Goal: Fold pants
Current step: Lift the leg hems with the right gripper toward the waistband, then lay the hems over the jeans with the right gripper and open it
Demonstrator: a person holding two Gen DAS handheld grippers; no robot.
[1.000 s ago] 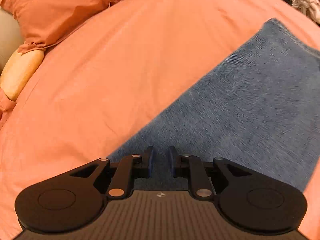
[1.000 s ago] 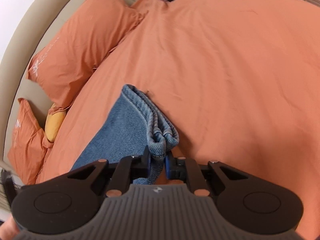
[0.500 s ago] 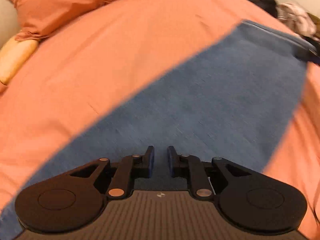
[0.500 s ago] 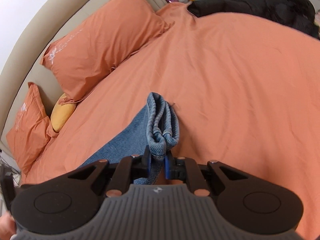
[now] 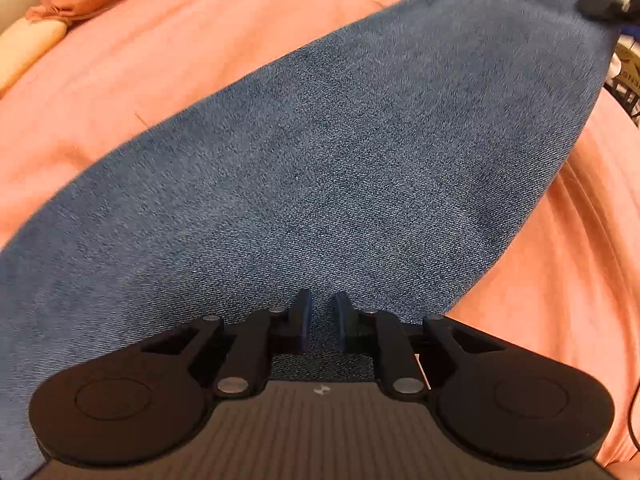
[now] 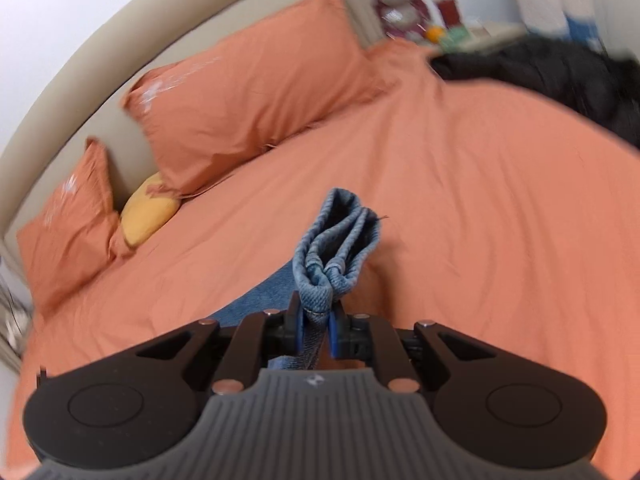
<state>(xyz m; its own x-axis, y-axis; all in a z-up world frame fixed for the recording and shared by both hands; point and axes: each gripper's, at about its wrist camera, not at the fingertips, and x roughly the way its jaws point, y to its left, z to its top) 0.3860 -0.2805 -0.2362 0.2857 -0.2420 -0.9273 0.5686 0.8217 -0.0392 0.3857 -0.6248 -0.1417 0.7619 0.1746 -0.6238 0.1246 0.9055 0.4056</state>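
Both grippers have hold of the pants [image 5: 320,152], blue denim stretched over an orange bed cover [image 5: 152,80]. In the left wrist view the left gripper [image 5: 320,322] has its fingers nearly closed with denim running down between them, so it looks clamped on the near edge, and the leg runs off toward 1 o'clock. Up at the far corner around 2 o'clock there's a dark blurry thing pinching the hem, probably the other gripper, but I can't say for sure.

In the right wrist view the right gripper [image 6: 314,328] is clenched on a bunched hem end [image 6: 336,248]. The layers stick up at 12 o'clock like a little rolled bundle, lifted off the cover, and the rest of the leg trails down toward 7 o'clock. Orange pillows [image 6: 248,84] and a yellow cushion [image 6: 148,216] sit back around 10 o'clock, well away from the action.

Handling-wise, my guess: denim is heavy and floppy but has enough body to hold a crease. It's not slippery, and the hem stitching gives the pads a thick ridge to bite. I'd grab at the seamed corners with all layers together, since a single layer will let the rest sag and skew the fold.
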